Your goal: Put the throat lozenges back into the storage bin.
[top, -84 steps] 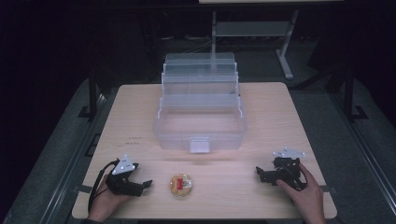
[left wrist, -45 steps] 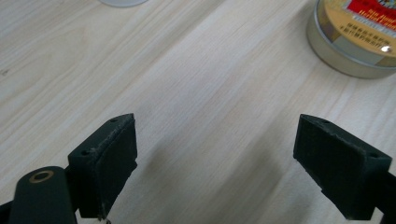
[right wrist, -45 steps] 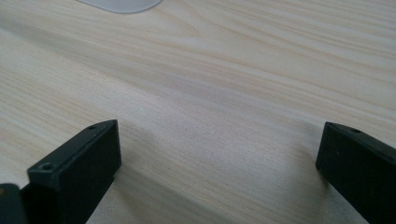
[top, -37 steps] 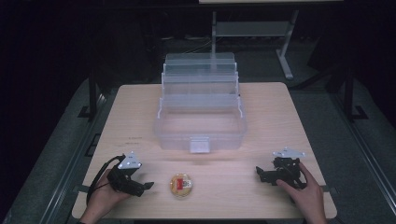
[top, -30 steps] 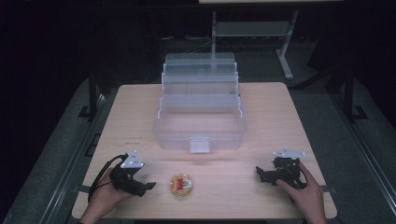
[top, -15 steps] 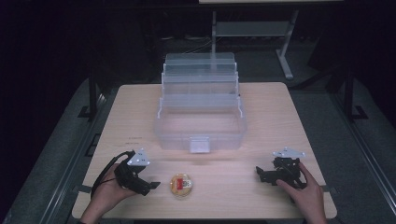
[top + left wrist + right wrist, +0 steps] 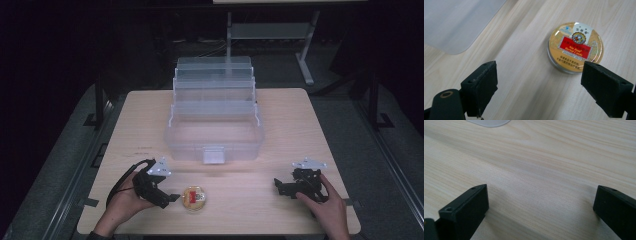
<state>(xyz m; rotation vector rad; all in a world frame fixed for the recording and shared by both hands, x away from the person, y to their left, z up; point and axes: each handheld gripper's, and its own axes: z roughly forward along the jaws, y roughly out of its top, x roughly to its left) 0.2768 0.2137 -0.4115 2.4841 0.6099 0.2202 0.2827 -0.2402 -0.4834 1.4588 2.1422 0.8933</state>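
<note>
Since the earlier frames, the left gripper [image 7: 167,198] has slid right toward the round candy tin [image 7: 575,47], jaws spread wide, empty. Right gripper [image 7: 281,186] rests on the surface [image 7: 300,125], jaws wide apart, holding nothing.

A small round candy tin [image 7: 194,198] lies flat on the wooden table [image 7: 310,130], lid up. The lid is gold with a red label and a white part at its 12 o'clock edge. It lies at 6 o'clock from the clear plastic box [image 7: 214,131], near the front edge.
</note>
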